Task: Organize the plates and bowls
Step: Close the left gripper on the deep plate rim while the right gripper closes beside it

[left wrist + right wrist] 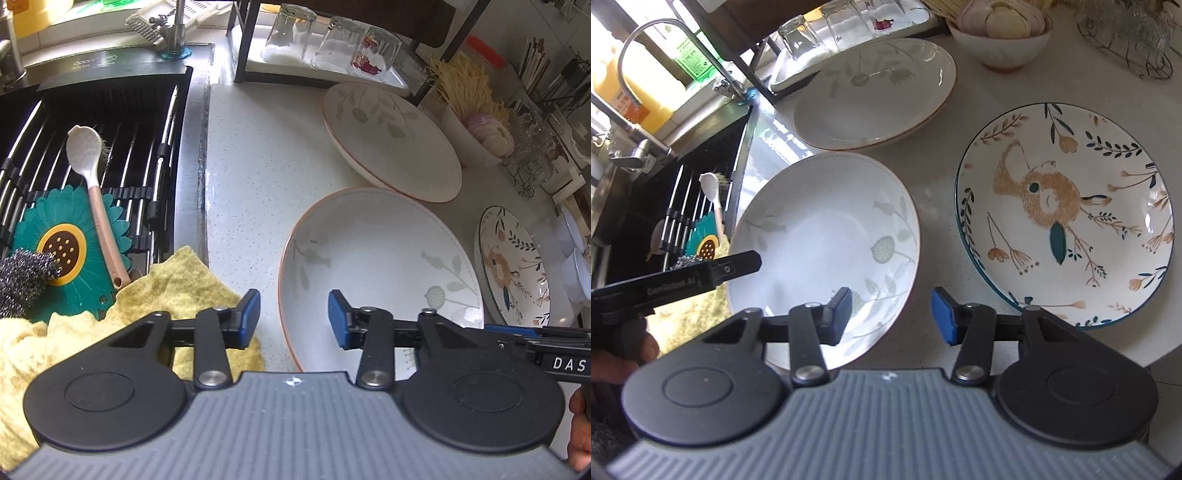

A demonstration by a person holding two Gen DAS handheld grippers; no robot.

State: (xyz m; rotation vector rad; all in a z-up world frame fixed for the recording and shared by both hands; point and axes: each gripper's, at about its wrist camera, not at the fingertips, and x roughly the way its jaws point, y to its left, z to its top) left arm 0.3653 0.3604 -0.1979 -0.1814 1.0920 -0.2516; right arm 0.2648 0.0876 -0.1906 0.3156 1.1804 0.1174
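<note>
Speckled white bench beside the sink carries everything. Left gripper (294, 317) hovers, jaws wide and empty, over the near plate's (380, 266) left rim; right gripper (892, 315) hangs equally open and empty above its right rim. Beyond lie a matching far plate (875, 96), a rabbit plate (1067, 214) and a bowl (1008, 48). Nothing looks stacked yet, so I judge the sorting barely begun.

Speckled white countertop (258, 155), black sink (110, 110), daylit window (613, 22)
</note>
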